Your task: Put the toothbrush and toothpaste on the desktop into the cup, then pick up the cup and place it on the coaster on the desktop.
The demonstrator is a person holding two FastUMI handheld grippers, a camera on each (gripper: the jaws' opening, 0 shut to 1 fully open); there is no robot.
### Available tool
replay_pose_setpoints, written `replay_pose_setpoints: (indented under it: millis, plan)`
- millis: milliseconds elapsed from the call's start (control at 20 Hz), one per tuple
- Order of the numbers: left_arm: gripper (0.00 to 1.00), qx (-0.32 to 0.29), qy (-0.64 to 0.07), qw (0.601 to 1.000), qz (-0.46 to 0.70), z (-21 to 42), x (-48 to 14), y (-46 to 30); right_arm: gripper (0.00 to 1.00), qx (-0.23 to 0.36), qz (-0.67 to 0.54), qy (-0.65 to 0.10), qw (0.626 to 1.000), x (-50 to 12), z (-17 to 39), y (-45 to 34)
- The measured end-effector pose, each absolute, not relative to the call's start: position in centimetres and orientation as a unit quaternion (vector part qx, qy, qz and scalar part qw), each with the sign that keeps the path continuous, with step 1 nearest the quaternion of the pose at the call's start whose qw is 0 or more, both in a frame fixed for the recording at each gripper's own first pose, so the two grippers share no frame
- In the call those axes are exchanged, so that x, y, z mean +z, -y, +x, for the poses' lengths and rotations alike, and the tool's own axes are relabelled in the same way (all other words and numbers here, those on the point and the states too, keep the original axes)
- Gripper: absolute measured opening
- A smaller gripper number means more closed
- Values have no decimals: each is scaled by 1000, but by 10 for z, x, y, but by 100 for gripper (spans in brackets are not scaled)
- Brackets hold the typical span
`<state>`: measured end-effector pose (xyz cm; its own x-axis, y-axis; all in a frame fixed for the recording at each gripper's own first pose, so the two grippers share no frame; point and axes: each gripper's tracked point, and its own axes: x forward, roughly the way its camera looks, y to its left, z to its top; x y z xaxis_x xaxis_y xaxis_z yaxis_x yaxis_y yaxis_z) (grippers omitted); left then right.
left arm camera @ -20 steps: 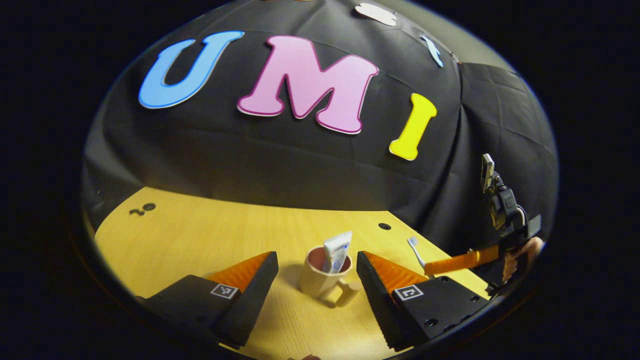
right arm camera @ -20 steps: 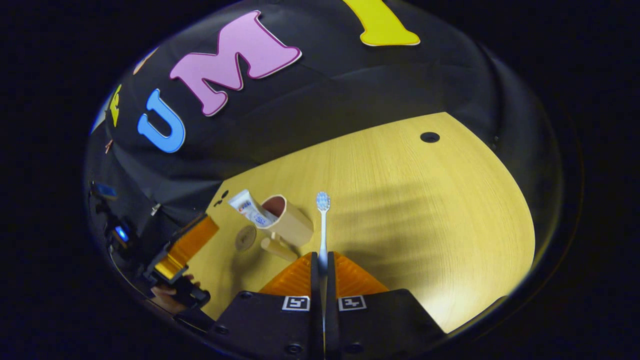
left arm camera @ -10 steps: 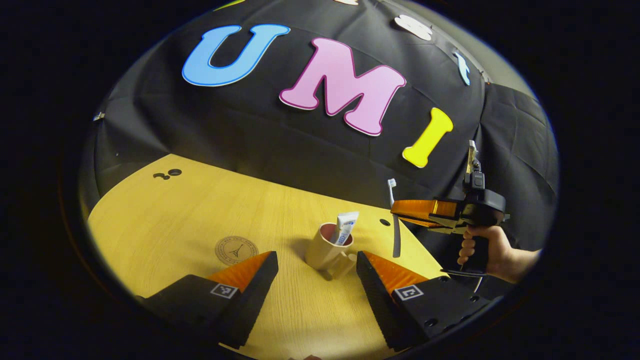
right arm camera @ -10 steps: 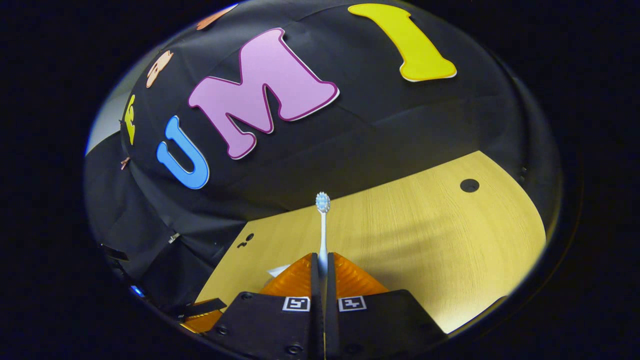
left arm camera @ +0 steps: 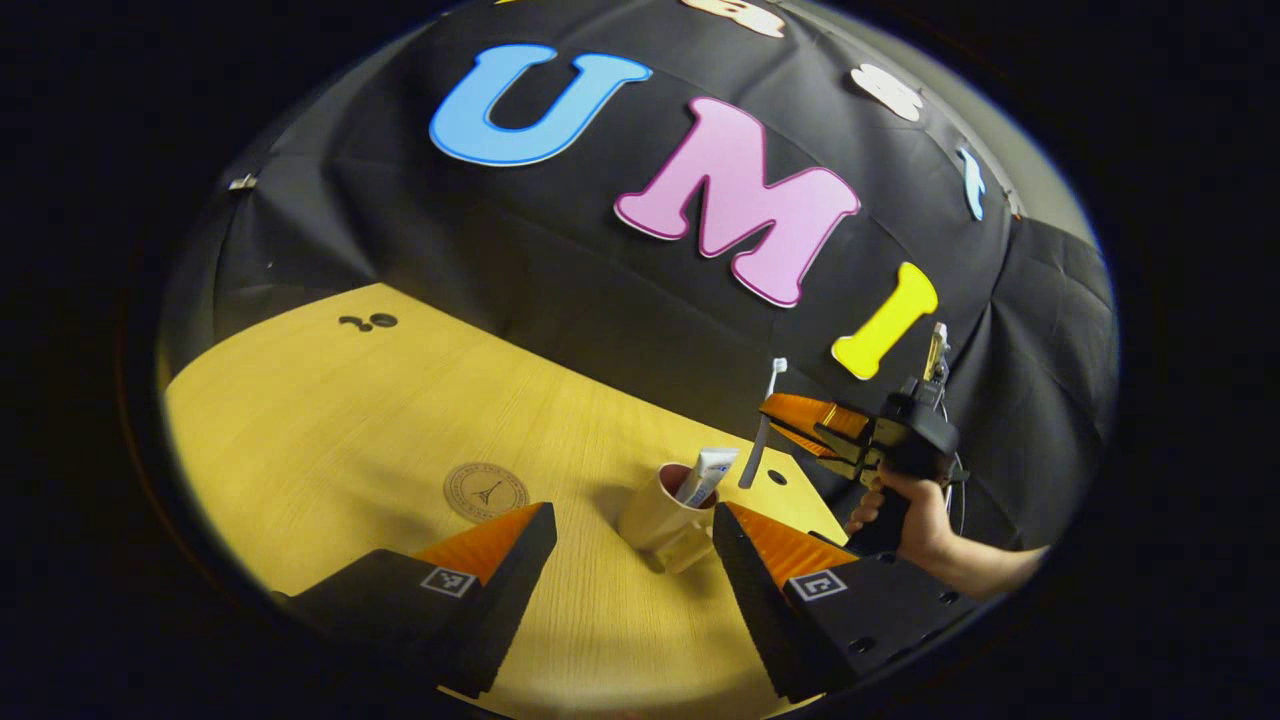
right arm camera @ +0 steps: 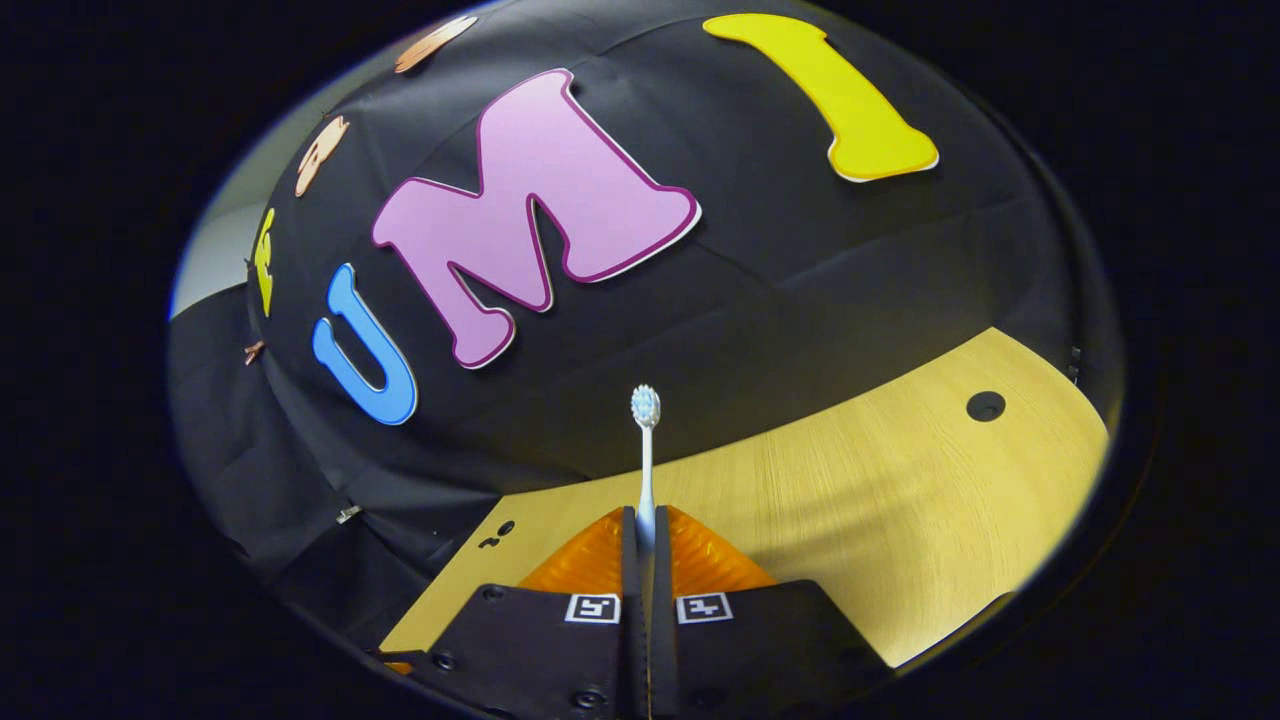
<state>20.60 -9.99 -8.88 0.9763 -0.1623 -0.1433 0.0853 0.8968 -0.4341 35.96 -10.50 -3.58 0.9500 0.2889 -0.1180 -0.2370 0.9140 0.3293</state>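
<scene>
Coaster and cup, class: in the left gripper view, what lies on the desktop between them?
Nothing: in the left gripper view bare desktop separates the coaster from the cup.

beige cup (left arm camera: 655,515), white toothbrush (right arm camera: 646,455), wood-grain desktop (left arm camera: 350,420)

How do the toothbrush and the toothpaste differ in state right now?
The toothpaste stands tilted inside the cup; the toothbrush is in the air, clamped by the right hand-held gripper. Nothing holds the toothpaste, a flat tube; the toothbrush is a thin stick. Both are mostly white.
</scene>
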Motion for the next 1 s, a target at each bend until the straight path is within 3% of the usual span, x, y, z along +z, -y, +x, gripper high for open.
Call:
replay_pose_setpoints:
  millis: [300,700,850,900,950,1000]
  plan:
    - [96,-71,-102,964,-235,203,-117,92,6,143,72,-31,987,-55,370,93]
    - [96,-82,-124,966,-211,208,-131,105,12,146,38,-26,988,-76,354,88]
    - [96,-87,-130,966,-205,210,-131,111,31,138,29,-34,989,-79,347,97]
    - [96,-87,-131,966,-205,210,-130,111,29,133,20,-36,990,-79,344,101]
    - [96,-88,-132,966,-206,210,-130,113,49,132,15,-40,990,-79,340,103]
    - [96,-87,-133,965,-207,210,-129,113,55,135,14,-43,990,-78,333,104]
